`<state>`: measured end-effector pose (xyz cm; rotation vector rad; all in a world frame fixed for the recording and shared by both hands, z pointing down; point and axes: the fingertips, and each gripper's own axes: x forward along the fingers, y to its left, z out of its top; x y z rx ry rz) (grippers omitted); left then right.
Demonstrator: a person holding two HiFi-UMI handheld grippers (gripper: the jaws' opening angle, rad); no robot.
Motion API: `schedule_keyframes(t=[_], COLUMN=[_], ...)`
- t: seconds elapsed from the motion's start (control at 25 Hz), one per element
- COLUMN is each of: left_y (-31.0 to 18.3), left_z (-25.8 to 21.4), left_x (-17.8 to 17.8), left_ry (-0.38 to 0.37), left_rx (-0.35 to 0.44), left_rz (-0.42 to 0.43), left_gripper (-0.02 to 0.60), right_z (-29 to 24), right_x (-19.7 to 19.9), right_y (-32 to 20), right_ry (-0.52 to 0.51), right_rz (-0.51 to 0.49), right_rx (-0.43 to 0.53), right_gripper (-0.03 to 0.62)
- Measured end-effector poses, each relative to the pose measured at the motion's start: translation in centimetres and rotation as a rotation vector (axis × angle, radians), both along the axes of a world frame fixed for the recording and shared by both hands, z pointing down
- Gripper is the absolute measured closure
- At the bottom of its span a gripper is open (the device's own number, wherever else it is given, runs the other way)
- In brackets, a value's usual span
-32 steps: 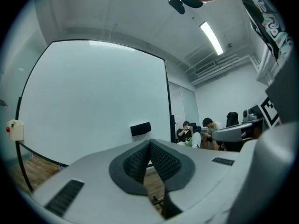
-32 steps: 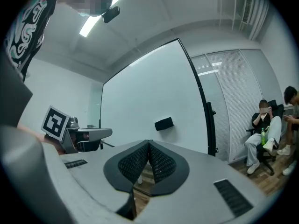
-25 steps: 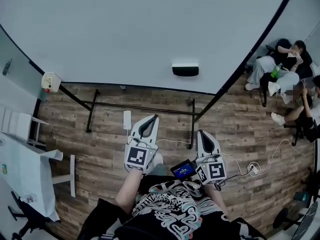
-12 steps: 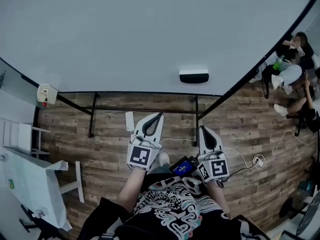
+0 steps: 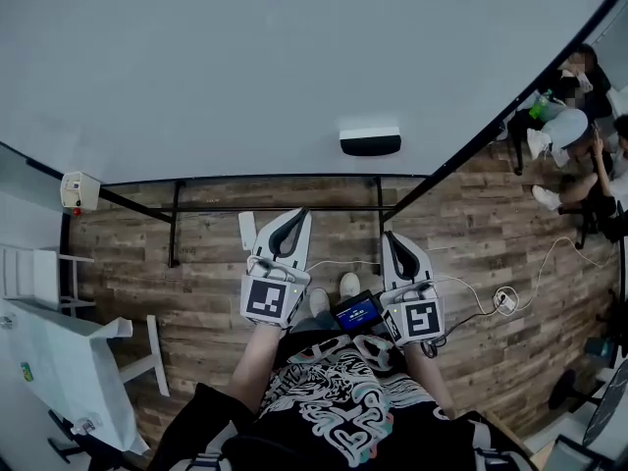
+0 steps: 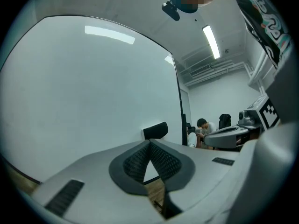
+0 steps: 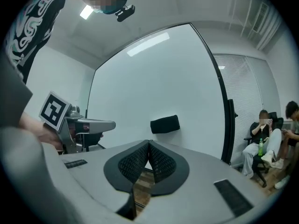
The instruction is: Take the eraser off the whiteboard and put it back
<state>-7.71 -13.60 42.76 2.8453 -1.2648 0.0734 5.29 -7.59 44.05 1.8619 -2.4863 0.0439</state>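
Head view, looking steeply down: a large whiteboard fills the upper half, and the dark eraser sticks to it near the lower edge, right of centre. Below, over wooden floor, the left gripper and right gripper are held level in front of the person's body, both pointing at the board.

Over the last second the person has drifted a little relative to the board, and both grippers went with them. The eraser has not left its spot on the board and now sits almost straight ahead of the right gripper, still well apart from it.

Left gripper view: the fingers are pressed together with nothing between them, and the eraser shows just beyond their tips. Right gripper view: the fingers are likewise closed and empty, with the eraser ahead on the board.

Judging from this, the task is barely begun — the person is lining up, and the fingers must spread before either gripper can take the eraser.
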Motion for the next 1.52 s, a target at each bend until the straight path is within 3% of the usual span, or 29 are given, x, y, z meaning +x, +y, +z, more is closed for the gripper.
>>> schedule_keyframes(t=[0.28, 0.6, 0.76, 0.96, 1.32, 1.52], left_y=[-0.6, -1.7, -2.4, -3.4, -4.8, -5.6], left_z=[-0.2, -0.1, 0.2, 0.0, 0.6, 1.2], left_x=[1.3, 2.0, 2.1, 2.1, 3.0, 3.1], left_ry=[0.002, 0.005, -0.028, -0.014, -0.002, 0.017], left_rx=[0.008, 0.003, -0.031, -0.011, -0.032, -0.050], left_rz=[-0.011, -0.038, -0.047, -0.064, -0.071, -0.083], left_gripper=[0.561, 0.561, 0.561, 0.561, 0.561, 0.561], right_z=[0.1, 0.0, -0.2, -0.6, -0.1, -0.4], right_x=[1.4, 2.2, 2.1, 2.1, 2.5, 2.6], right_y=[-0.8, -2.6, -3.8, -5.0, -7.0, -8.2], right_ry=[0.048, 0.128, 0.145, 0.160, 0.163, 0.188], right_rz=[0.016, -0.016, -0.033, -0.053, -0.090, -0.124], right_rx=[0.028, 0.037, 0.038, 0.037, 0.033, 0.055], right_gripper=[0.583, 0.583, 0.583, 0.580, 0.543, 0.493])
